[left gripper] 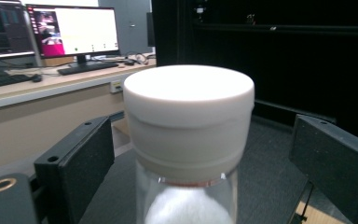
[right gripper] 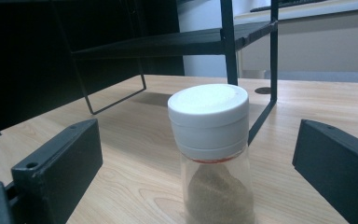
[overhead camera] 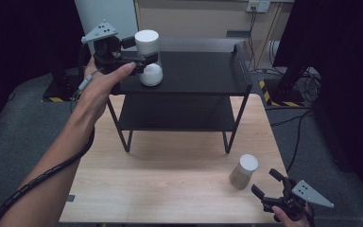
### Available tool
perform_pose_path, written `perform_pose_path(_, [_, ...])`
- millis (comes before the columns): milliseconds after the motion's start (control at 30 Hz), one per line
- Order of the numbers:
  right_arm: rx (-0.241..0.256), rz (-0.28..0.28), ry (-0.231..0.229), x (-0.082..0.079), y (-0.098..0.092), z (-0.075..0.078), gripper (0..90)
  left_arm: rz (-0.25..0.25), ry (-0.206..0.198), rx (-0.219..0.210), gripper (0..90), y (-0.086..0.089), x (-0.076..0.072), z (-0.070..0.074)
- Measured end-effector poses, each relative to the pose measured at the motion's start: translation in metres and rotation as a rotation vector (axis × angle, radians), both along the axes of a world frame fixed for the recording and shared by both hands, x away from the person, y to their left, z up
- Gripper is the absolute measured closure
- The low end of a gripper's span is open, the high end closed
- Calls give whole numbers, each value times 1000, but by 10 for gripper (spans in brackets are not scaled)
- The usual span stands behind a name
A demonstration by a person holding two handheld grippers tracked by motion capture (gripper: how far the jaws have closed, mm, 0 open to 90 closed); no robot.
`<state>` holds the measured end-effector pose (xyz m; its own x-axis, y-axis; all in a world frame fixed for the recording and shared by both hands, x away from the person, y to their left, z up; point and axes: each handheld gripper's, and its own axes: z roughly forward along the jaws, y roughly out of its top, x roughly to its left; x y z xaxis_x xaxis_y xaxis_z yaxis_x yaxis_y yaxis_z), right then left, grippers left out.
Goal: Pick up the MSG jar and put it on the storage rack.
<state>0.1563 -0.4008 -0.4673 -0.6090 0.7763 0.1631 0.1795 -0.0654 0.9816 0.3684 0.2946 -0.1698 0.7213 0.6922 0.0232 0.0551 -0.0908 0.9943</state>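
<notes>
Your left gripper [overhead camera: 147,60] over top shelf of black rack [overhead camera: 194,71]: jaws apart, straddling white-powder jar [overhead camera: 149,57], pads clear of glass on both sides. Jar upright on shelf near its left front corner, white lid [left gripper: 189,100] level with your jaw tips.

Your right gripper [overhead camera: 268,184] at table's [overhead camera: 170,175] near right corner: jaws apart, gripping nothing. Brown-powder jar [overhead camera: 244,171] upright on tabletop just ahead of jaw tips, centred between them in right gripper view [right gripper: 214,154], white-capped, untouched.

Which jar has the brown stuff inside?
The jar on the wooden table, in front of the right gripper. The jar on the black shelf's top holds white stuff instead.
</notes>
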Motion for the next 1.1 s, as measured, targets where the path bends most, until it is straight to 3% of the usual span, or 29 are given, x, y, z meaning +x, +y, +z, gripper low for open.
perform_pose_path(200, [1, 2, -4, 0, 1, 1, 18, 16, 17, -48, 39, 11, -14, -5])
perform_pose_path(433, [-3, 2, -5, 0, 1, 2, 17, 34, 8, -78, 36, 20, -36, -11])
perform_pose_path(500, [-5, 2, -5, 0, 1, 2, 17, 57, -1, -68, 35, 19, -45, -12])
perform_pose_path(633, [-6, -1, -8, -1, 0, 2, 17, 81, 4, -86, 35, 22, -61, -18])
perform_pose_path(733, [-7, -3, -9, -1, -1, 3, 17, 81, 10, -104, 35, 24, -72, -25])
perform_pose_path(867, [-8, -2, -13, -1, -1, 3, 17, 74, -4, -84, 35, 22, -88, -35])
perform_pose_path(1100, [-13, 3, -13, 0, 1, 4, 16, 37, 12, -107, 35, 21, -109, -64])
